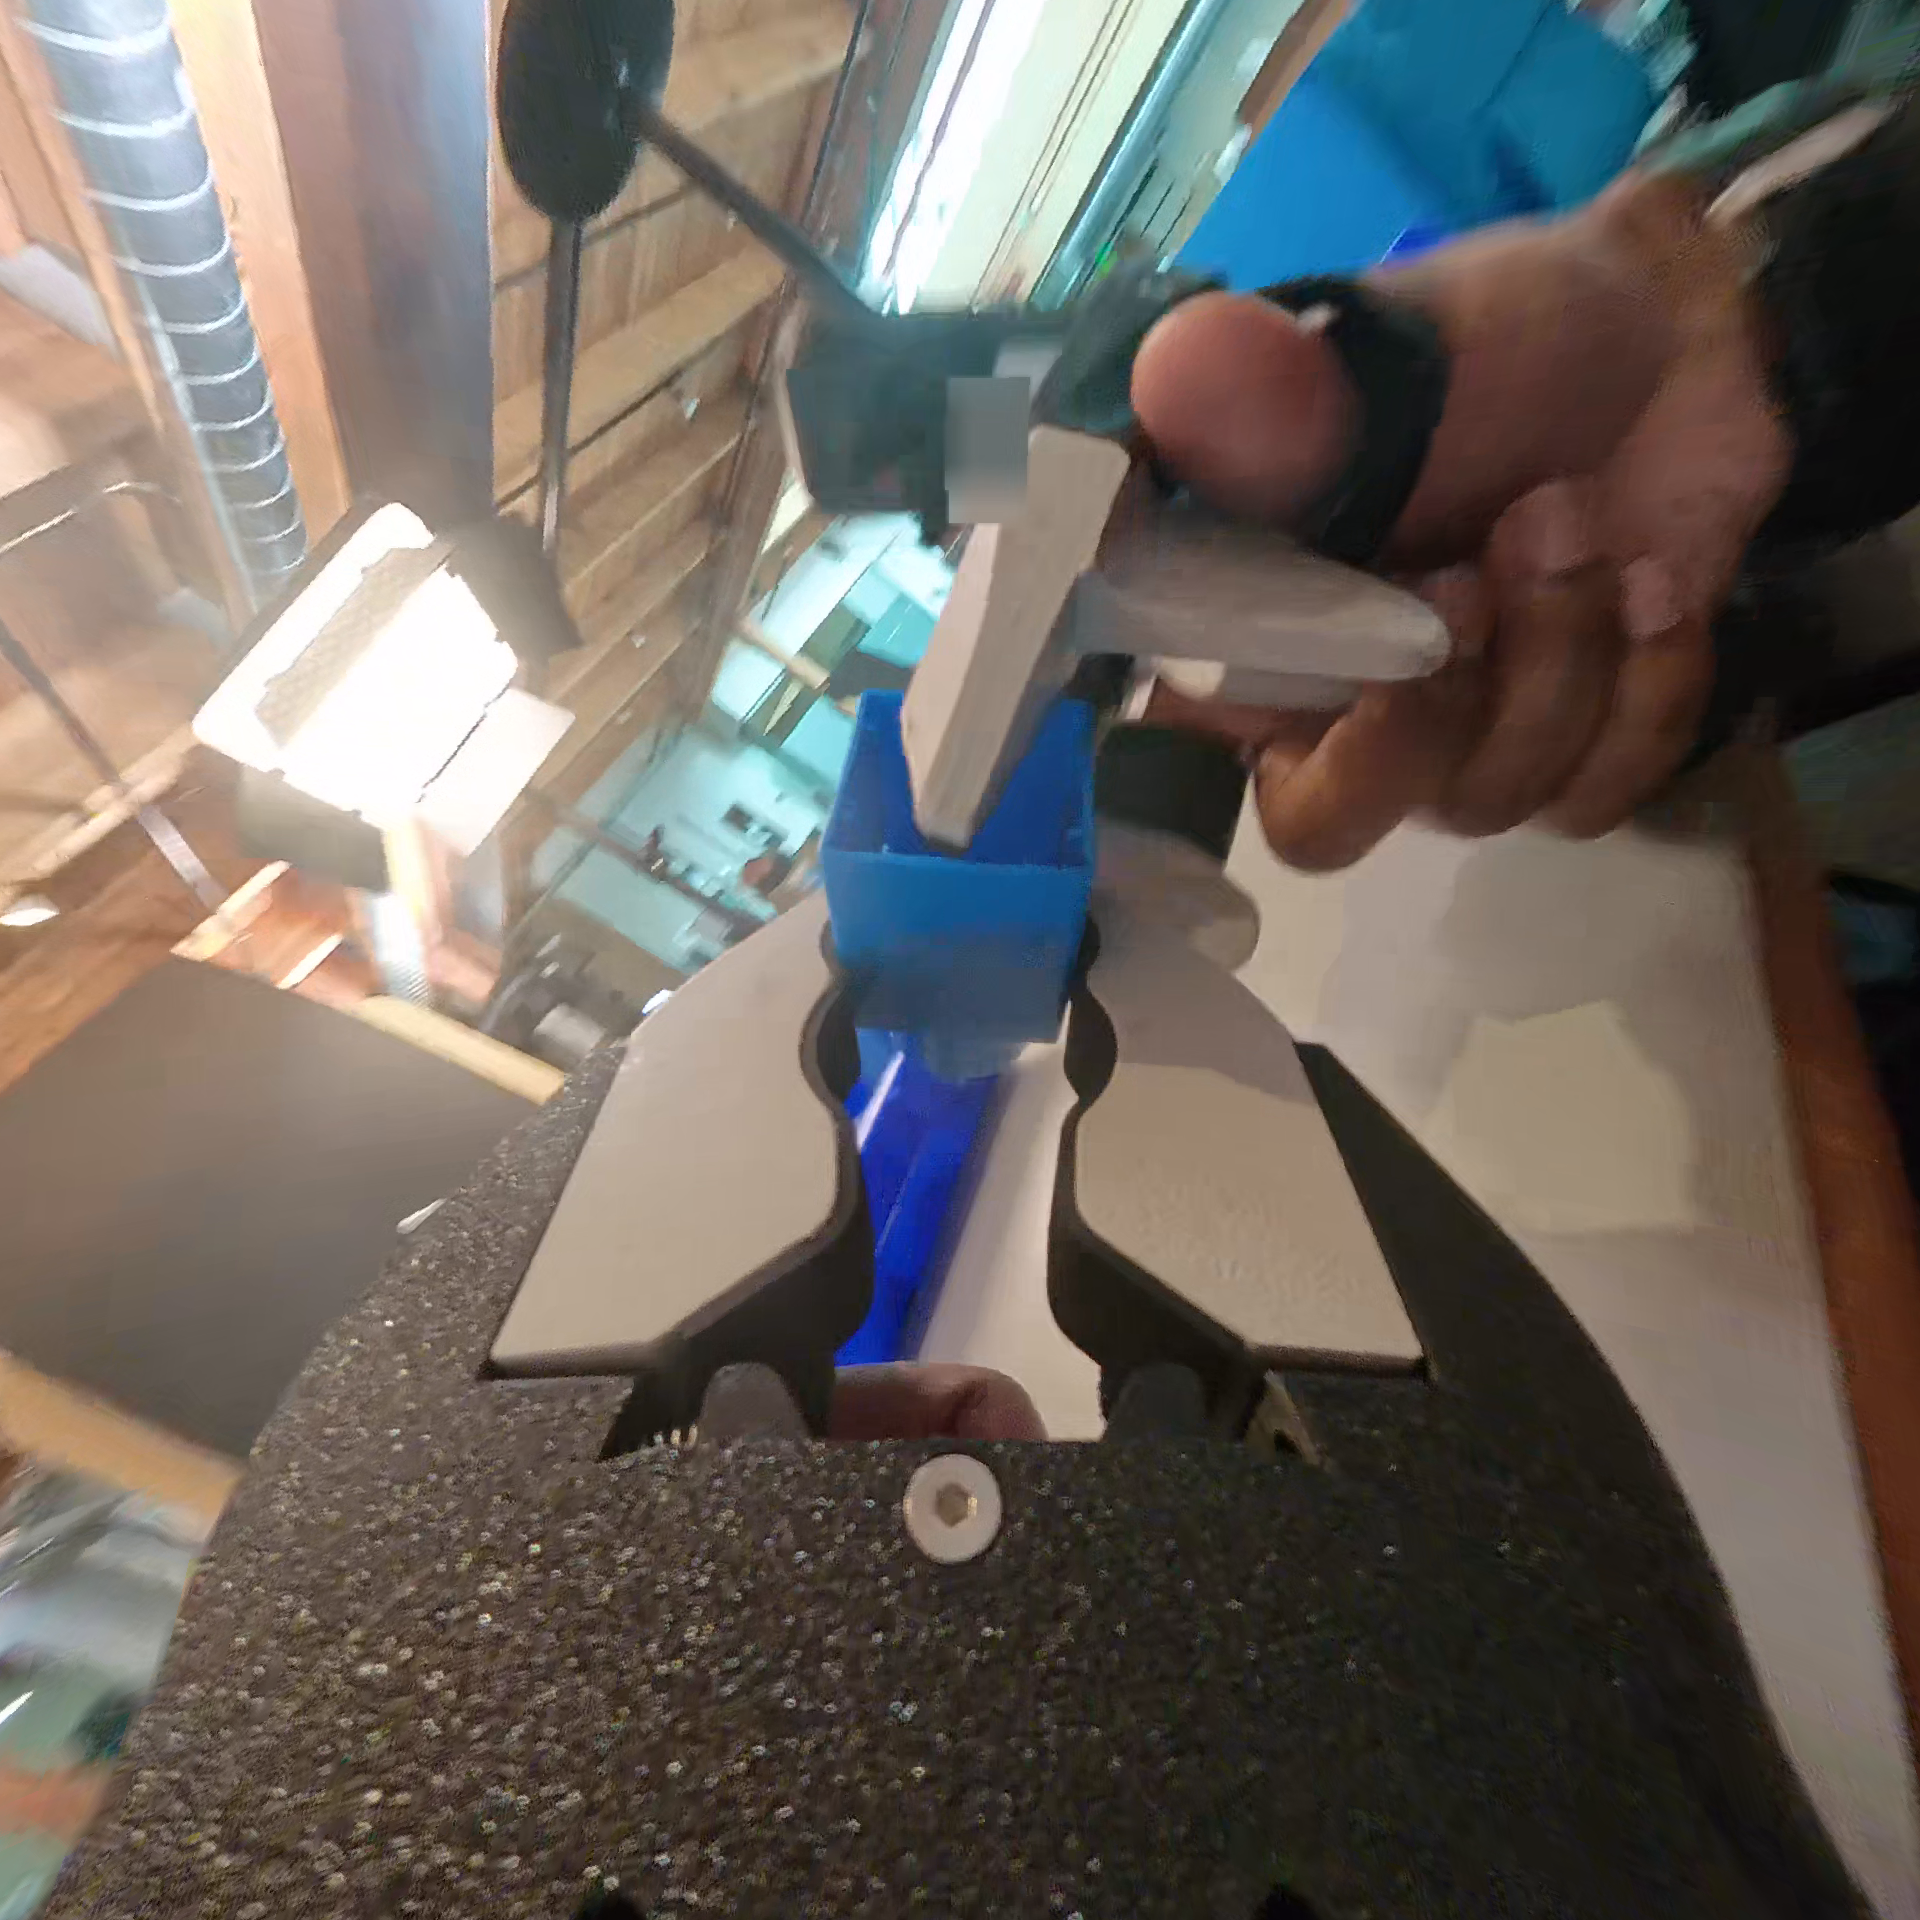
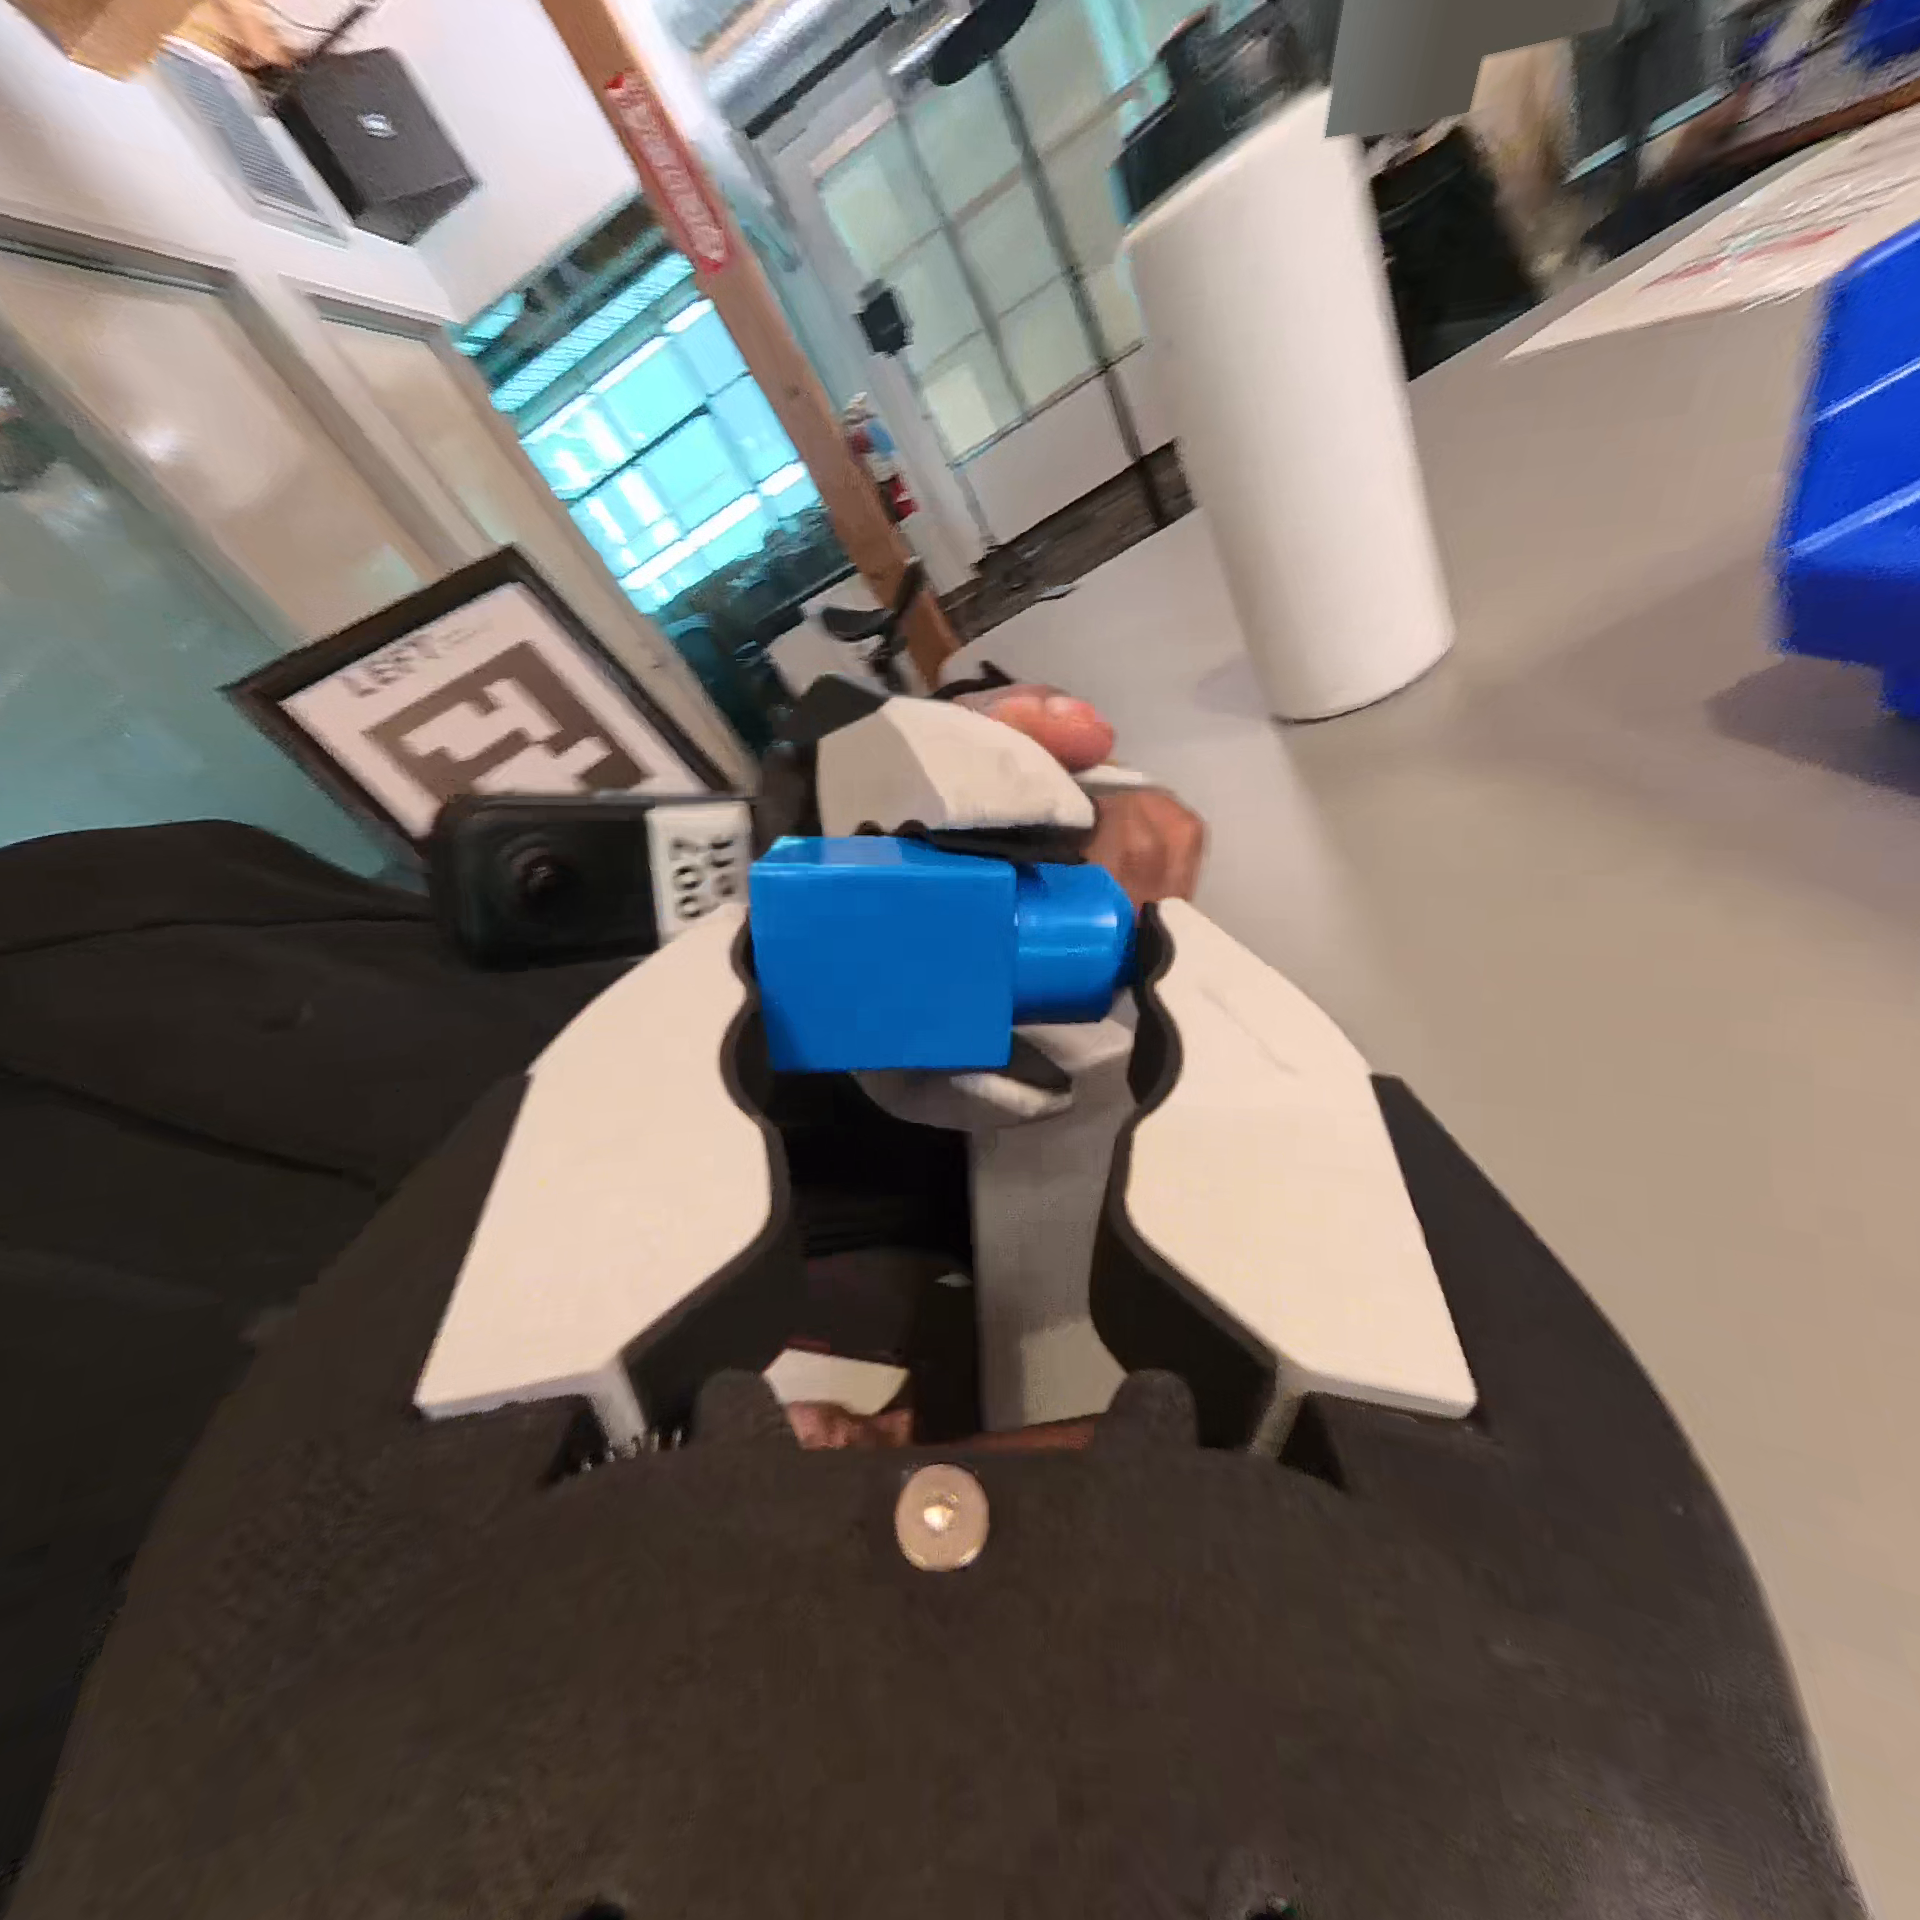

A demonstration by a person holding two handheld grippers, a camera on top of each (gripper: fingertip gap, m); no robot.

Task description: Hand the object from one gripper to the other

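Two grippers meeting at one blue block (image 1: pixel 956 883), held up in the air, off the white table (image 1: pixel 1507 1039). Left gripper (image 1: pixel 961 982) closed on blk: both fingertips pressed on its sides, hollow open end turned away from the camera. Right gripper (image 2: pixel 951 961) around same blk (image 2: pixel 883 956) from a crossing direction: left finger touching the flat side, right finger (image 2: pixel 1226 1039) next to the round stud (image 2: pixel 1075 961) at the end. Contact on stud side not clear, maybe a thin gap, so cannot tell if right one is already clamped or only partly closed around it. In left wrist view, one grey finger (image 1: pixel 997 644) of the right gripper laid over the open mouth of blk, just ahead of the left fingertips; a hand (image 1: pixel 1507 540) on the handle, ahead and to the right. In right wrist view, left gripper's white fingers (image 2: pixel 945 779) above and below blk, just behind it. Farther ahead and right: white cylinder (image 2: pixel 1288 416) standing on table, blue bin (image 2: pixel 1860 468) at far right edge, well apart from grippers. Framed marker board (image 2: pixel 488 717) ahead-left, black cam (image 2: pixel 551 883) below it.
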